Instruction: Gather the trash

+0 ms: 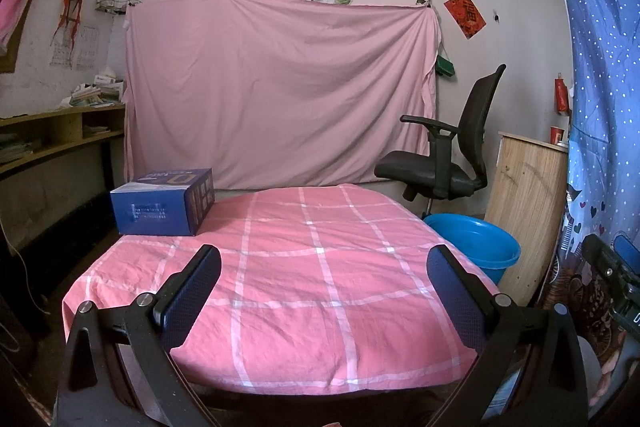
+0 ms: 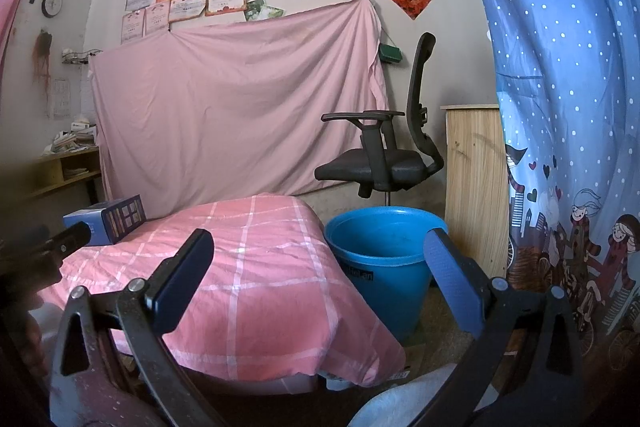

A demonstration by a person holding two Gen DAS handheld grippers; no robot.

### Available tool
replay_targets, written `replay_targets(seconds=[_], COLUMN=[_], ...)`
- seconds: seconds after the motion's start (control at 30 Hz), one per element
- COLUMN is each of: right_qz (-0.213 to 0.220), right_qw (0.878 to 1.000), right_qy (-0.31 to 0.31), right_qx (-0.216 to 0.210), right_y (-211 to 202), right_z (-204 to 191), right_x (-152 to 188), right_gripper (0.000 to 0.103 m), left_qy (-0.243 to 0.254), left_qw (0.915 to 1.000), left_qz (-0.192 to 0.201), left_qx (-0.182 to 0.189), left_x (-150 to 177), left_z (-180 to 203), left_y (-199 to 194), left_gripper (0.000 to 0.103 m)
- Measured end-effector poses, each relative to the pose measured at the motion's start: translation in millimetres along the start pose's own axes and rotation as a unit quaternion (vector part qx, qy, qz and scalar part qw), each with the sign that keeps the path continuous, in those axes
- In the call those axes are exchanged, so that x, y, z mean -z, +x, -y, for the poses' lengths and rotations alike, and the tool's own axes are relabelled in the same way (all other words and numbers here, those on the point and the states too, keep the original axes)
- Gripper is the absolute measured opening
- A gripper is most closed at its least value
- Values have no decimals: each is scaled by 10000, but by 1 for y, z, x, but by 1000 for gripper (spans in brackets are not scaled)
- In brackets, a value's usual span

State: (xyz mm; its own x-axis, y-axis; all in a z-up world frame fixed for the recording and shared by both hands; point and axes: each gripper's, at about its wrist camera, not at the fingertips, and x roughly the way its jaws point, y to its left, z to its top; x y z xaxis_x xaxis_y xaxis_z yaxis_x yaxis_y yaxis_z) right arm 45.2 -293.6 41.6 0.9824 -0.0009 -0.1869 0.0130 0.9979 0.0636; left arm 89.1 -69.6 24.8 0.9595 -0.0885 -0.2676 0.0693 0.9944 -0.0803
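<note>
Blue bucket [image 2: 380,267] beside checked table [image 2: 256,267], inside looks bare, both tongs [image 1: 324,283] [image 2: 320,267] released

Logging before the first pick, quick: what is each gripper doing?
Left gripper: open, holding nothing, above the pink cloth.
Right gripper: open, holding nothing.

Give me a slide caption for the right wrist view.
Open right gripper faces a blue bucket beside the pink checked table.

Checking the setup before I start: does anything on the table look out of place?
Only the blue box stands out: it sits alone at the far left corner of the pink checked cloth. Nothing looks spilled or damaged.
</note>
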Motion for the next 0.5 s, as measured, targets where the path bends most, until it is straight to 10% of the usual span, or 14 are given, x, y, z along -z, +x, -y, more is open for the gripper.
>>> replay_targets(seconds=[0.5], right_qz=[-16], right_qw=[10000], right_qy=[16], right_qx=[-2], right_y=[0], right_z=[1], right_x=[2], right_gripper=[103], left_qy=[13], left_qw=[10000], left_qz=[-3], left_qx=[10], left_x=[0], left_z=[2], left_y=[-1], left_gripper=[101])
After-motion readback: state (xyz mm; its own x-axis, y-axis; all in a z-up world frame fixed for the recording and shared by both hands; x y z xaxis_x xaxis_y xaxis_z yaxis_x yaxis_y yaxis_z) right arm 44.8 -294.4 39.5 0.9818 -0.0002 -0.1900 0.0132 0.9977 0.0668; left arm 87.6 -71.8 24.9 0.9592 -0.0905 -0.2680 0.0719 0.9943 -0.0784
